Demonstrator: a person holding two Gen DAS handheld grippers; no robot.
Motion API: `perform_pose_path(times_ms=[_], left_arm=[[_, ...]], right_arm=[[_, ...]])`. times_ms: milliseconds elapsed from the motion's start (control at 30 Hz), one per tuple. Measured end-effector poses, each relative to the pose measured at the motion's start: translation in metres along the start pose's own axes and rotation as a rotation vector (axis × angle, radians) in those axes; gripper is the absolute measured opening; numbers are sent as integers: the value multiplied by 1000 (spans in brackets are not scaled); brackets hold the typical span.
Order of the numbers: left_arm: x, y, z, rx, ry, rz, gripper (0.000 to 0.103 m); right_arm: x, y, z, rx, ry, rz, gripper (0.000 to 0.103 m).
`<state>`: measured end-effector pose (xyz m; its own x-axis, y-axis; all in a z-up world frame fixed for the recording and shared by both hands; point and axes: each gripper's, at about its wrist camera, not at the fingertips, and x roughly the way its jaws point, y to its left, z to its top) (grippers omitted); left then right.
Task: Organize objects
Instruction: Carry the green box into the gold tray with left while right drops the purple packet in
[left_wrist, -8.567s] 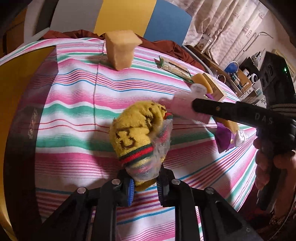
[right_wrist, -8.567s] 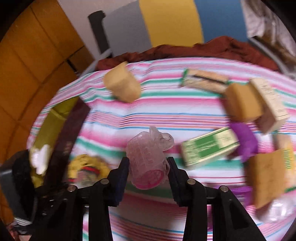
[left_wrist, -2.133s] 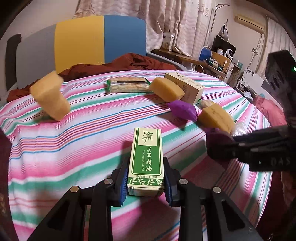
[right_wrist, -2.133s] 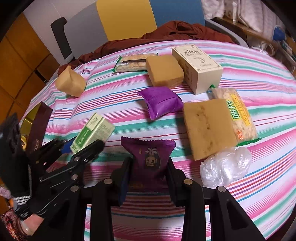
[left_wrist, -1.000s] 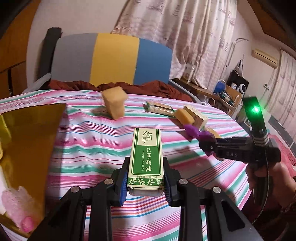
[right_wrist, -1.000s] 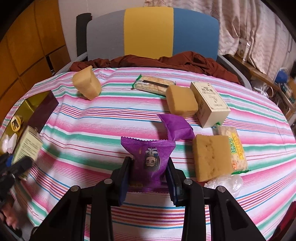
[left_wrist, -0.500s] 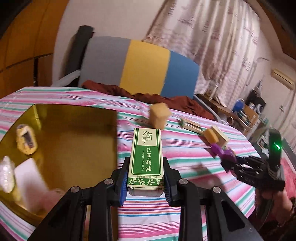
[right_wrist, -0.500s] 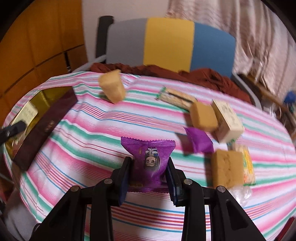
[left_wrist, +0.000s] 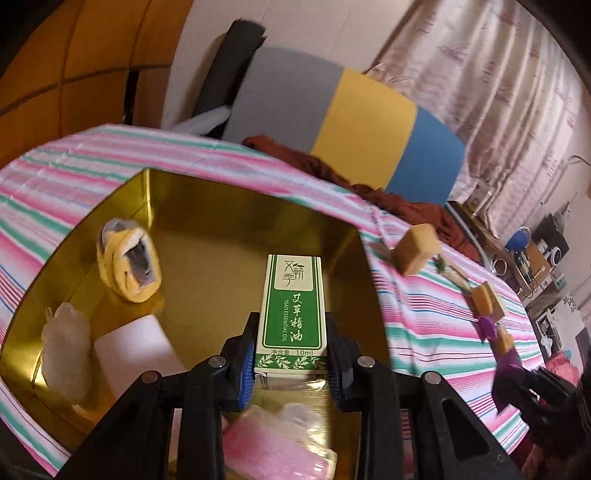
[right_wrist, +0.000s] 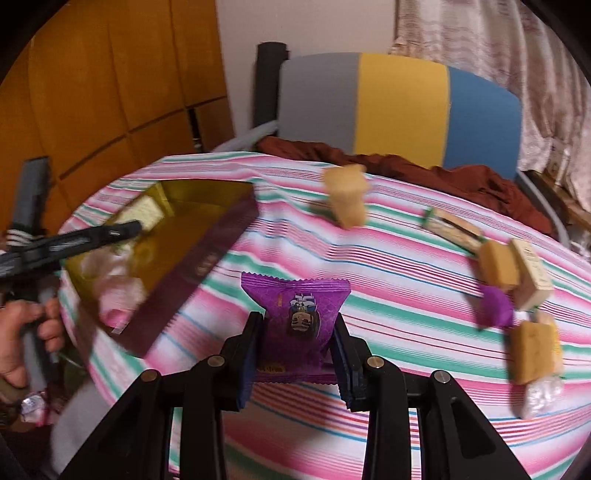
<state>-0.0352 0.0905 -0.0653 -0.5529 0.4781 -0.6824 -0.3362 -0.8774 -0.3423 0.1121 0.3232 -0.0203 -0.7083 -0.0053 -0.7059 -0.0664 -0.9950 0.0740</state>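
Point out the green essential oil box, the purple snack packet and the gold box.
green essential oil box (left_wrist: 291, 314): left wrist view, printed front face.
purple snack packet (right_wrist: 299, 317): right wrist view, printed middle.
gold box (left_wrist: 255, 225): left wrist view, bare inner wall.

Left gripper and right gripper, both with jaws clamped on a load.

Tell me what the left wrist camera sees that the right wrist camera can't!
Only the left wrist view shows the rolled yellow sock inside the gold-lined box, and the left gripper shut on the green-and-white essential oil carton. Only the right wrist view shows the right gripper shut on the purple snack packet. Both show the gold-lined box, the striped tablecloth and the tan sponge block.
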Motion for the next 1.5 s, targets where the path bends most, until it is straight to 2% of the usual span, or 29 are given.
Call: perform_pose_path(times_ms=[167,300,400,533,800,933,1233,1333,1500], left_arm=[[10,17,3,-36,21,16,31],[16,24,3,-36,44,25,32],[22,33,0,-76,78,29,46],[12,43,-3,-136,59,-6,47],[-43,61,9,-218,-118,128,47],[-62,62,18,-246,-177,131,48],[-68,53,22,-235,-177,121,48],[-69,52,20,-241,-172,117,48],[-68,49,19,-237,-174,116,48]], right_arm=[[3,43,10,-22,-12,100,36],[8,76,18,-54,-16,148,36],[13,94,23,-70,-13,174,36],[22,115,31,-98,-5,188,36],[47,133,37,-123,30,176,36],[63,140,40,-128,41,149,36],[90,152,45,-174,48,70,37],[94,150,43,-170,65,73,38],[87,142,37,-132,66,85,44]])
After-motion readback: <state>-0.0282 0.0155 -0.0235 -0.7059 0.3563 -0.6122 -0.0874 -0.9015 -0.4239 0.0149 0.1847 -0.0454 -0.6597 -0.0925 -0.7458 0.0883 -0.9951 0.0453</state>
